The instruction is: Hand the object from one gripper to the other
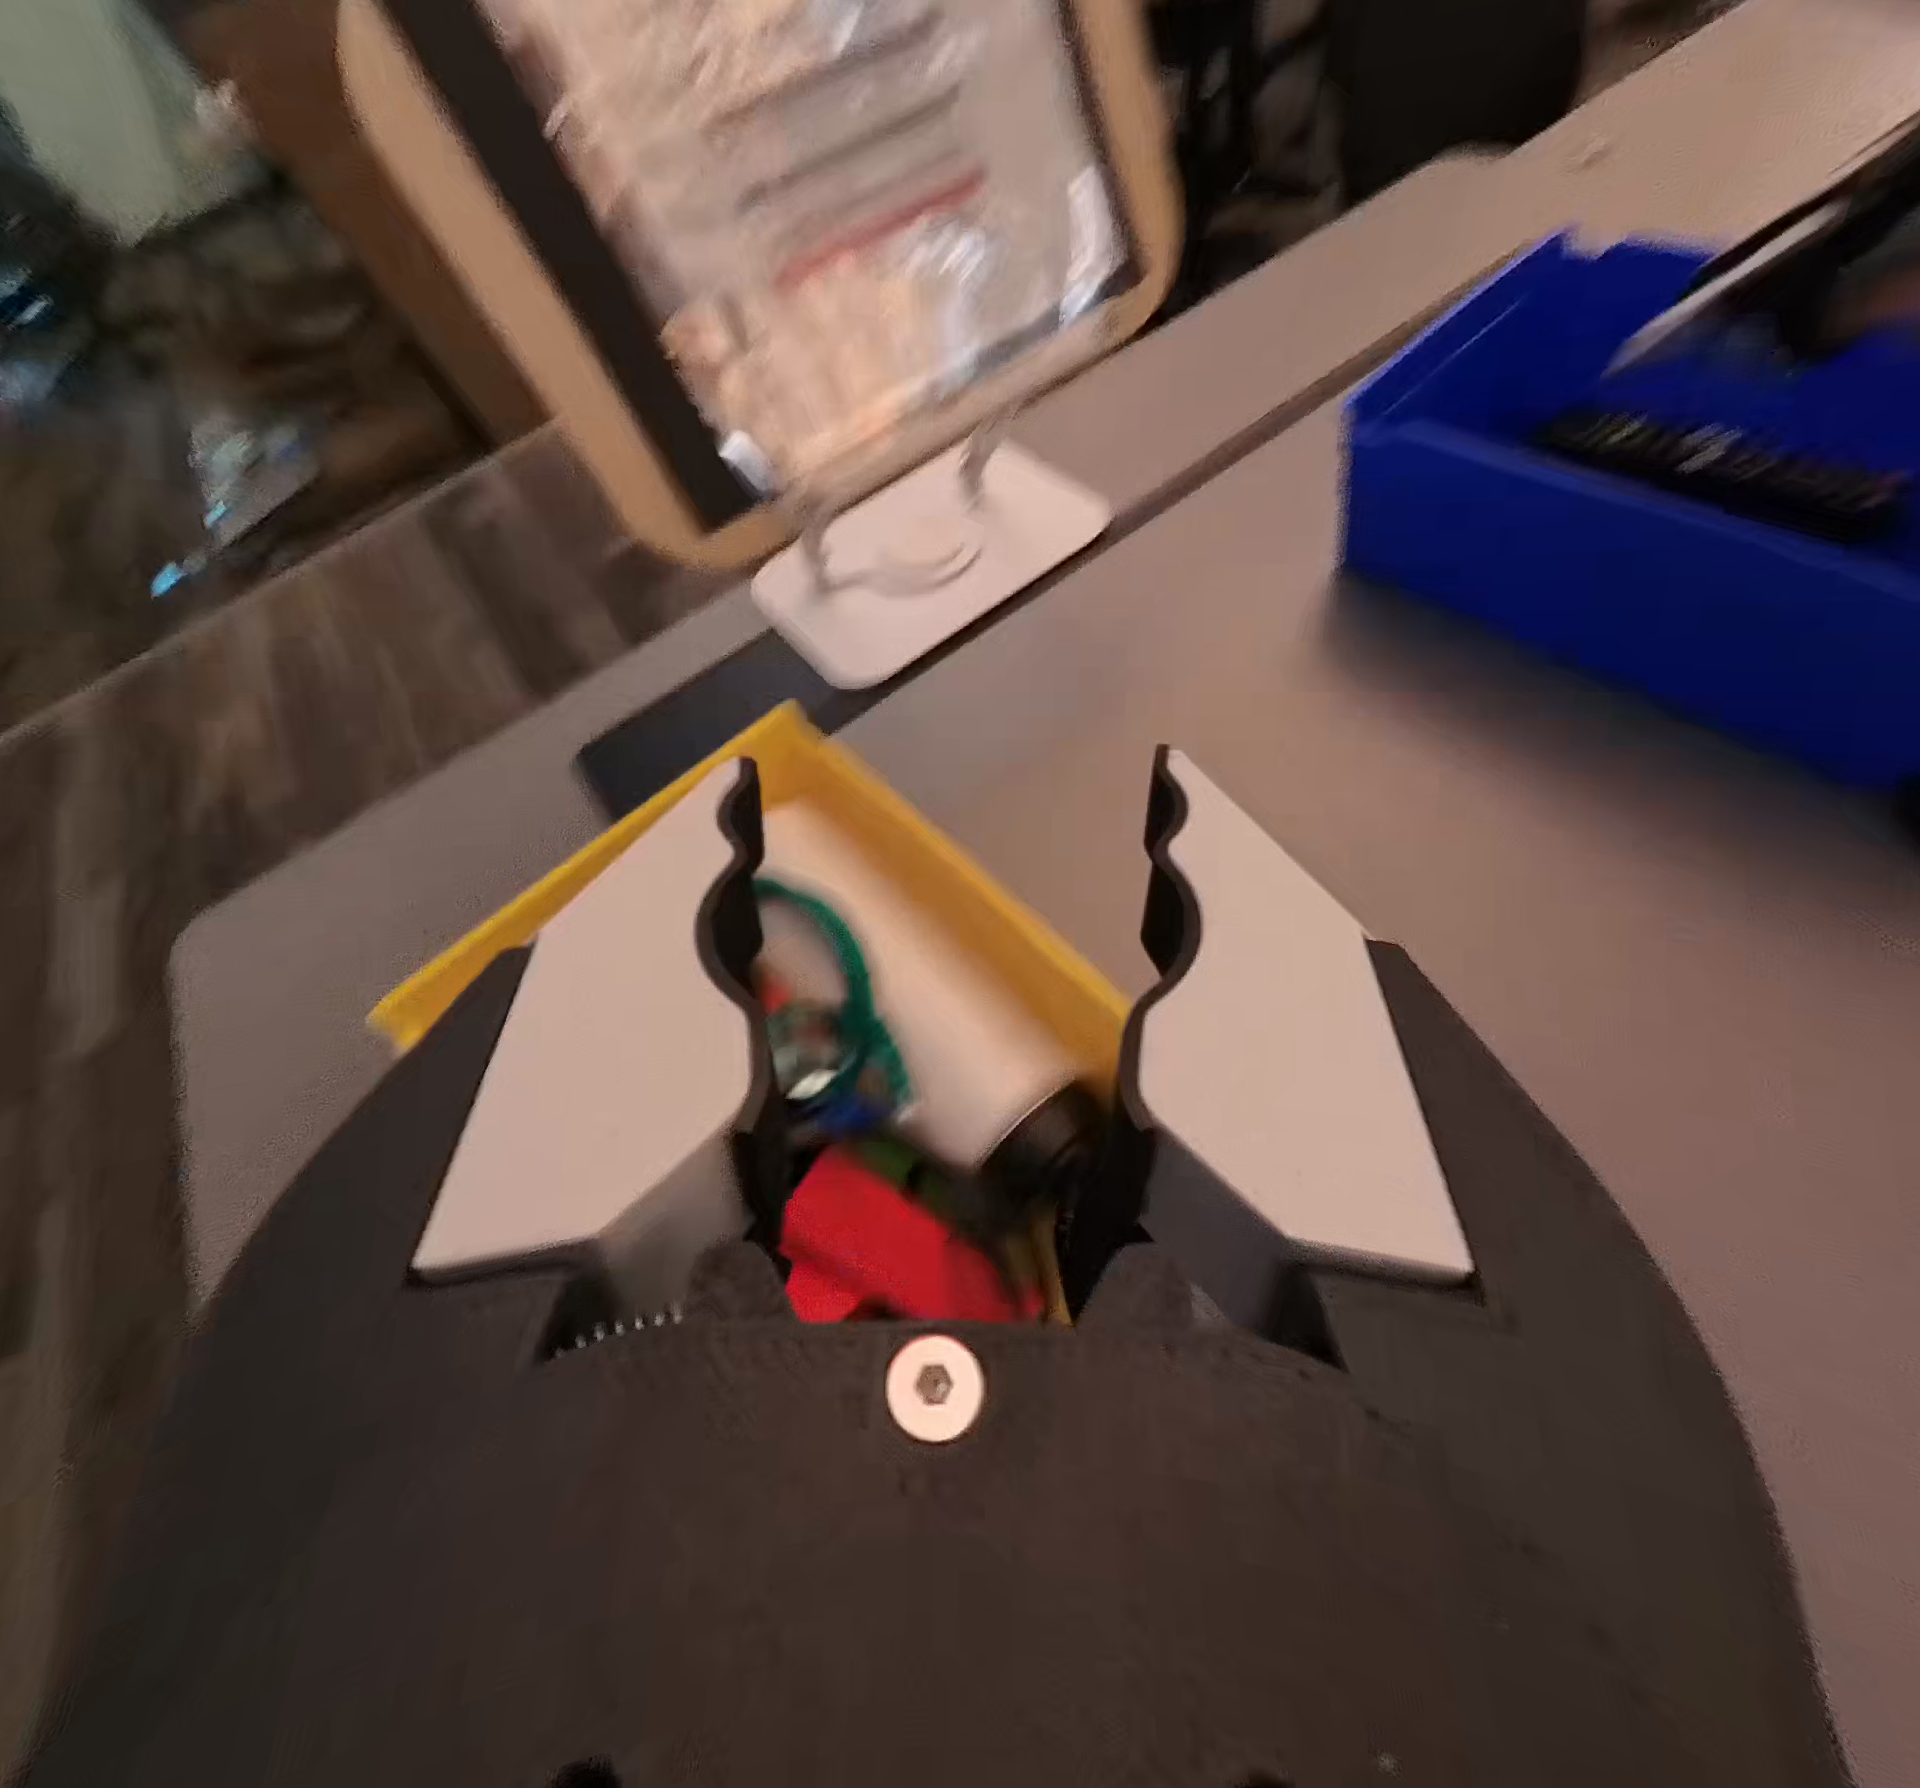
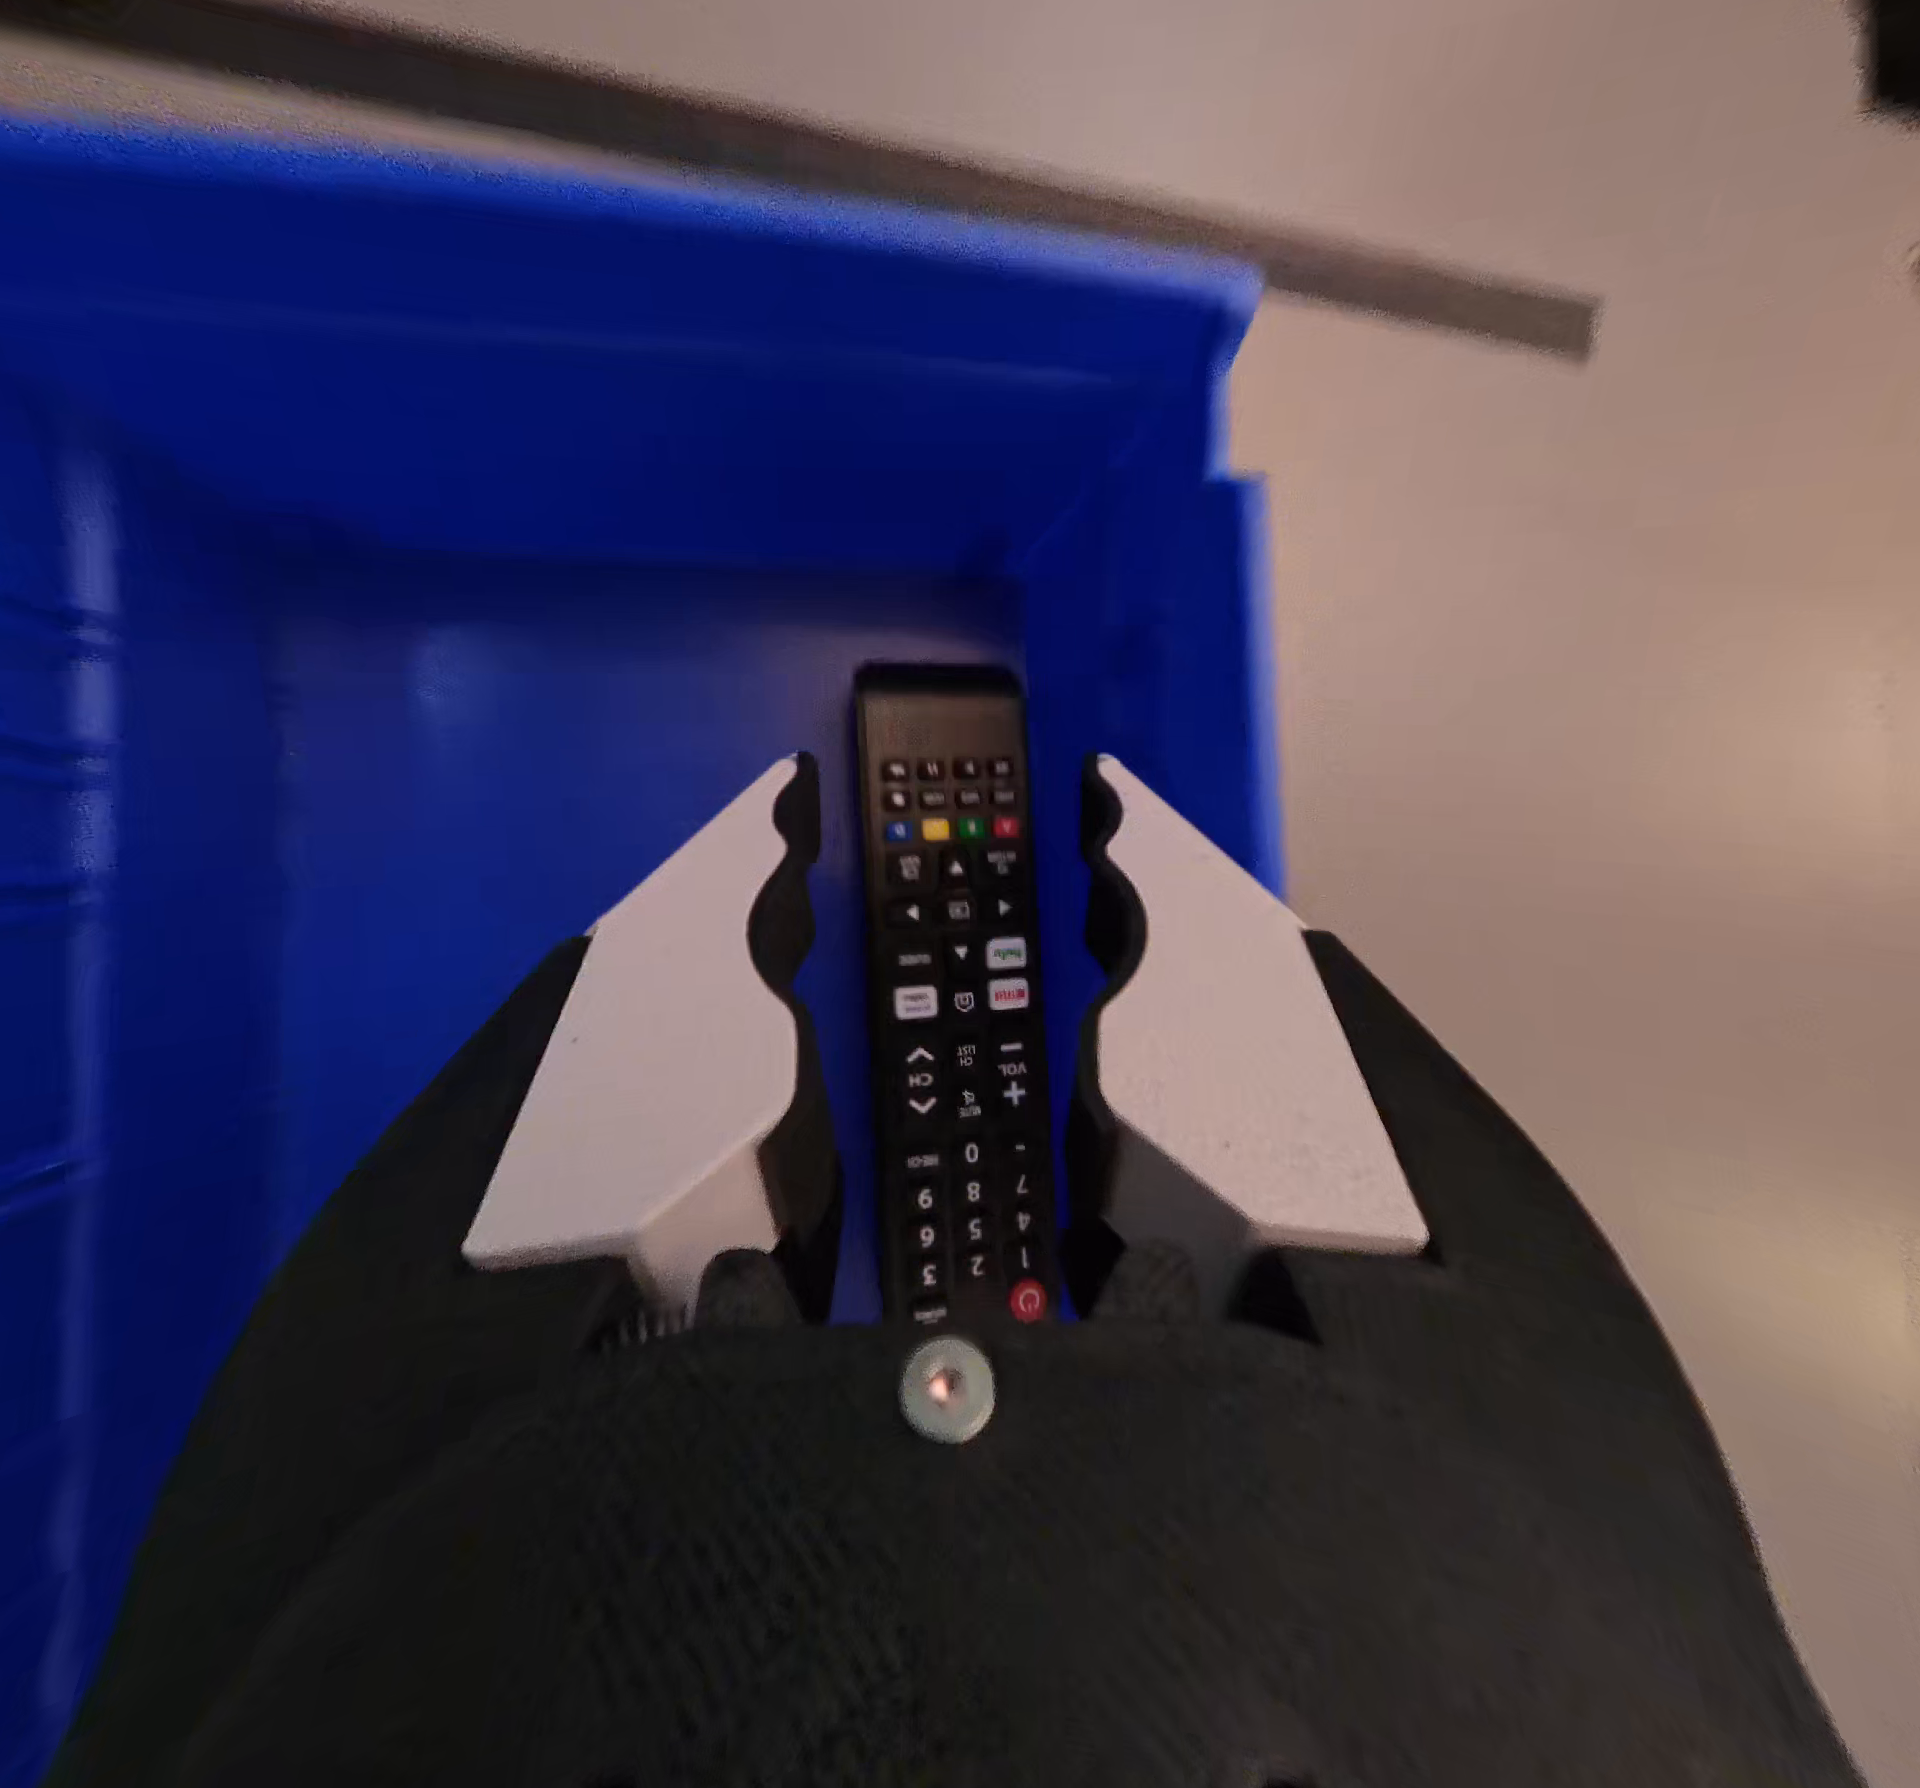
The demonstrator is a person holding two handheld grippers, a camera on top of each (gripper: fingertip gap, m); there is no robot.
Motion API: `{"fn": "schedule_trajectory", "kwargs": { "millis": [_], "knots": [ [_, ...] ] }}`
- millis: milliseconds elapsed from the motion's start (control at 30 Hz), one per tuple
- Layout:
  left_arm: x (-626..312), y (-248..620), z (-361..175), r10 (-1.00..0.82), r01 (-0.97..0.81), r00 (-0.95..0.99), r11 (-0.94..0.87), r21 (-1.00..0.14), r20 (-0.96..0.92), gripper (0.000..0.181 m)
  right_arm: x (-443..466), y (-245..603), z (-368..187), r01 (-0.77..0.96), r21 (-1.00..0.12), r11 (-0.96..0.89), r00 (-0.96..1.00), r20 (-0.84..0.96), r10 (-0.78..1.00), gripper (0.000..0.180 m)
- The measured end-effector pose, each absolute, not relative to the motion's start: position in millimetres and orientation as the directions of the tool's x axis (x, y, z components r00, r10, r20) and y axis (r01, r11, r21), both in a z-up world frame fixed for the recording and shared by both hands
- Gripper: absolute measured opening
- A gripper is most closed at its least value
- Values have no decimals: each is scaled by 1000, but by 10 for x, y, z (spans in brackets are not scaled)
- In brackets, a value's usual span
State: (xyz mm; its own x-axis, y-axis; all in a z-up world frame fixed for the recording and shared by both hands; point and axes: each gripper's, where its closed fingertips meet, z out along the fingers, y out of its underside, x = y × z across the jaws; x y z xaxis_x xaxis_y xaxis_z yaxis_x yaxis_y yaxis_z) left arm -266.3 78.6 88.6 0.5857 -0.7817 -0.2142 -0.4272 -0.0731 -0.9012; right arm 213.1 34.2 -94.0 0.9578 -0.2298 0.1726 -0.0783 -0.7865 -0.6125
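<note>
Both grippers stand apart-jawed and empty. Right gripper (image 2: 948, 772) hangs over the blue bin (image 2: 520, 450), fingers straddling the black remote (image 2: 951, 990) along its length; gaps show on both sides, so no contact yet as far as the right wrist view tells. Remote lies flat on the bin floor, tight against the bin's right wall, buttons up. That wall looks like the constraint: the finger on that side has little room, which probably explains the lengthwise, straight-down approach. Left gripper (image 1: 951, 772) is well away from the blue bin (image 1: 1621, 575), over a yellow tray (image 1: 935, 855) of clutter: a white cylinder (image 1: 935, 990), green wire loop (image 1: 831, 949), red piece (image 1: 883, 1239). Its jaws are wide with nothing between the pads, likely just parked or waiting to receive. Beyond the tray, farther from the blue bin, a framed stand with a clear sleeve (image 1: 831, 211) sits on the grey table (image 1: 1351, 907). Judgement: pick not yet made, handover not started. Next need is for the right jaws to close on the remote's long edges, then lift clear of the wall. Risk: the slim, slick body pivots or slips if pinched off-centre.
</note>
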Motion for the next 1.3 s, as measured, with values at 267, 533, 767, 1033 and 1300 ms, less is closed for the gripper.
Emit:
{"fn": "schedule_trajectory", "kwargs": {
  "millis": [267,533,767,1033,1300],
  "knots": [
    [-3238,1365,124,-691,-408,723,-395,-823,-26,58,1512,353,499,49,-922,-384,990,95,-101,44],
    [-3236,1456,-495,-609,-332,758,-668,-666,233,47,1387,369,501,68,-916,-395,994,97,-55,45],
    [-3286,1510,-578,-547,-274,782,-732,-624,298,42,1400,391,384,63,-898,-436,995,89,-39,45],
    [-3278,1497,-694,-538,-283,780,-759,-586,320,42,1365,398,335,81,-886,-456,995,100,-18,45],
    [-3310,1535,-654,-576,-321,773,-717,-619,266,25,1335,405,304,109,-876,-469,992,124,0,45]
  ]
}}
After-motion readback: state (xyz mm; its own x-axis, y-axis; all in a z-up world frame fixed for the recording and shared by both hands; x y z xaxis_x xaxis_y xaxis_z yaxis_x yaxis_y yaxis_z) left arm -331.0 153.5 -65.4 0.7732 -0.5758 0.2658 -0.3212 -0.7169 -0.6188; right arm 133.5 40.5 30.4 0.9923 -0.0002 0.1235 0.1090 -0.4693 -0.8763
